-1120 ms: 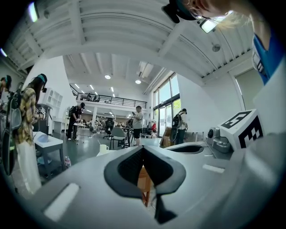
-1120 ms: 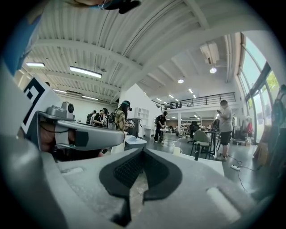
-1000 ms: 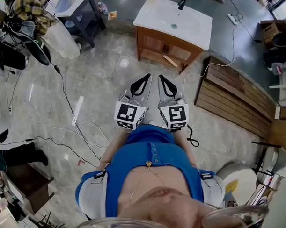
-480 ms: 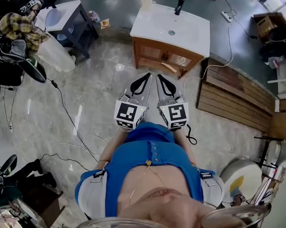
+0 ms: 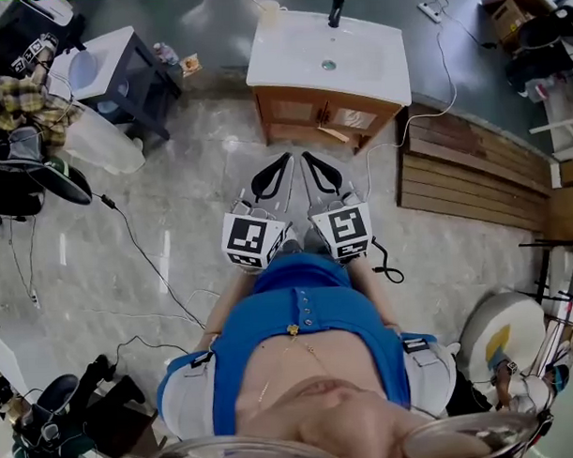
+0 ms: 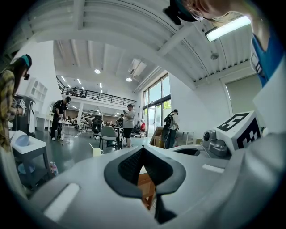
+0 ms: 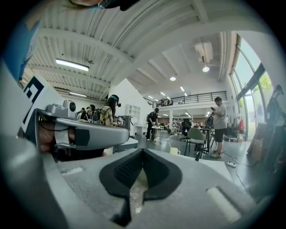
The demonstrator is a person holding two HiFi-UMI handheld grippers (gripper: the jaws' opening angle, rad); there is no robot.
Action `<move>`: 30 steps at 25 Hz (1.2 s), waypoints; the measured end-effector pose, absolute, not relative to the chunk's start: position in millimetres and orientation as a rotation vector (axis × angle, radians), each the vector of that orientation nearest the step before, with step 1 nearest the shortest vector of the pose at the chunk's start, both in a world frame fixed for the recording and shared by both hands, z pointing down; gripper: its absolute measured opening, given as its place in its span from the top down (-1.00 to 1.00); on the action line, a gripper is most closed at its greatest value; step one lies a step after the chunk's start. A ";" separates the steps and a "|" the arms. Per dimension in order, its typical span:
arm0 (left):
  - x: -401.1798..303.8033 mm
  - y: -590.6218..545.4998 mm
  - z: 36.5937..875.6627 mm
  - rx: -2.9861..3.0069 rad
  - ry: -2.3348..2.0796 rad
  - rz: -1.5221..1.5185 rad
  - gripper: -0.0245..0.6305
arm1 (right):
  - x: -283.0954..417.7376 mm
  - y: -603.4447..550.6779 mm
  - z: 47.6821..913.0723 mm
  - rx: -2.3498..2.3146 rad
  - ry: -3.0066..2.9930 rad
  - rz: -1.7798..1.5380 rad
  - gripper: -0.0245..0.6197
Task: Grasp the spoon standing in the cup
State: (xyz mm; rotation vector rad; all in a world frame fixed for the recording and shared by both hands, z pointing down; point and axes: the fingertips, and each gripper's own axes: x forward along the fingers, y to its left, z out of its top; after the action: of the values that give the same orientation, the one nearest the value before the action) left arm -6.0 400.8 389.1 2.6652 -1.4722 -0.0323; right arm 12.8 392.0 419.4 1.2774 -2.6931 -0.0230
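Two grey grippers, my left gripper (image 6: 143, 148) and right gripper (image 7: 143, 151), press black bumpy pads (image 6: 127, 166) together on nothing. I see the thin spoon (image 6: 91, 145) standing in a white cup (image 6: 97, 152) on the white-topped wooden sink cabinet (image 5: 365, 56), well ahead.

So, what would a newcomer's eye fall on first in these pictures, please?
The left gripper and right gripper, held side by side before the person's blue shirt, jaws shut on nothing, both aimed at the white-topped wooden cabinet ahead. At its far left corner stands a pale cup with the spoon leaning in it, not yet reached.
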 end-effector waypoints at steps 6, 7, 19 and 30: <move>-12.1 385.4 391.5 2.648 -1.470 -0.040 0.92 | 6.5 378.8 420.3 1.270 -2.688 -0.020 0.91; -11.4 381.1 393.3 2.645 -1.472 -0.040 0.92 | 7.3 374.9 422.0 1.267 -2.688 -0.017 0.91; 9.1 289.2 394.1 2.636 -1.478 -0.021 0.92 | 25.1 284.7 423.2 1.246 -2.700 0.003 0.91; 40.7 190.0 372.1 2.657 -1.510 -0.048 0.92 | 55.8 186.1 401.2 1.247 -2.726 -0.041 0.91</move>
State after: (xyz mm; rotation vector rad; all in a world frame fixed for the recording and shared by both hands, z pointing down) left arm 40.7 190.0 372.1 2.6567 -1.5100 -0.0476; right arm 55.8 186.1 401.2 1.2466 -2.7264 -0.0409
